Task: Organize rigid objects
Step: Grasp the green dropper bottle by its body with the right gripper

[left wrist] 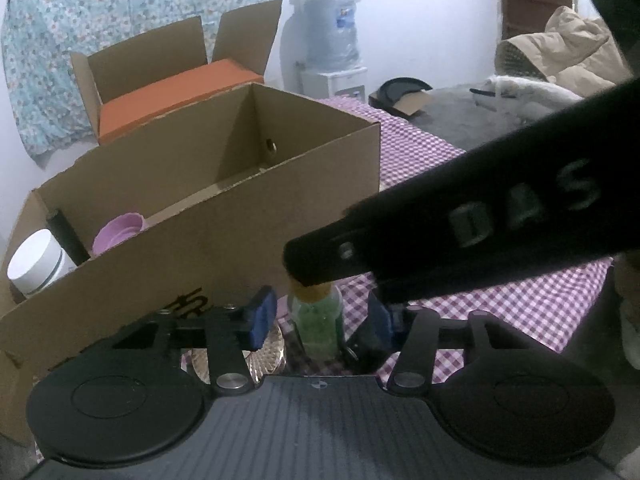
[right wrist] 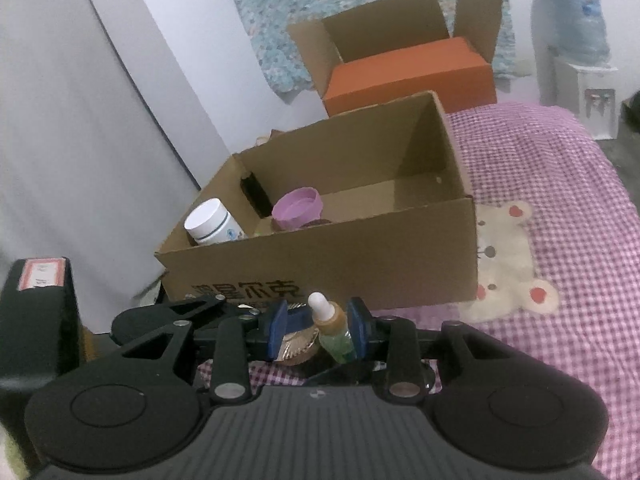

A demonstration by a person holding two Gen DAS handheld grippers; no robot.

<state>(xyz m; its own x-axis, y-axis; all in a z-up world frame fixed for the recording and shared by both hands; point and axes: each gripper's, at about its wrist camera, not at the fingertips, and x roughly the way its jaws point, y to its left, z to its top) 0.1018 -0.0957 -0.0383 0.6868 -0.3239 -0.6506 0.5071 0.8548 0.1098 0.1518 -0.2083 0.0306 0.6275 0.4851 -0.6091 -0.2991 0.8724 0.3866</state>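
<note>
A small dropper bottle with green contents, amber collar and white tip stands on the checkered cloth in front of the open cardboard box. My right gripper is open around it, the bottle against its right pad, a gold round lid beside it. In the left wrist view the same bottle stands between the open fingers of my left gripper, its top hidden by the right gripper's black finger. The box holds a white jar, a pink cup and a black tube.
A second open box with an orange box inside stands behind. A water dispenser stands against the far wall. The bed carries a pink checkered cloth with a bear patch. A black device is at left.
</note>
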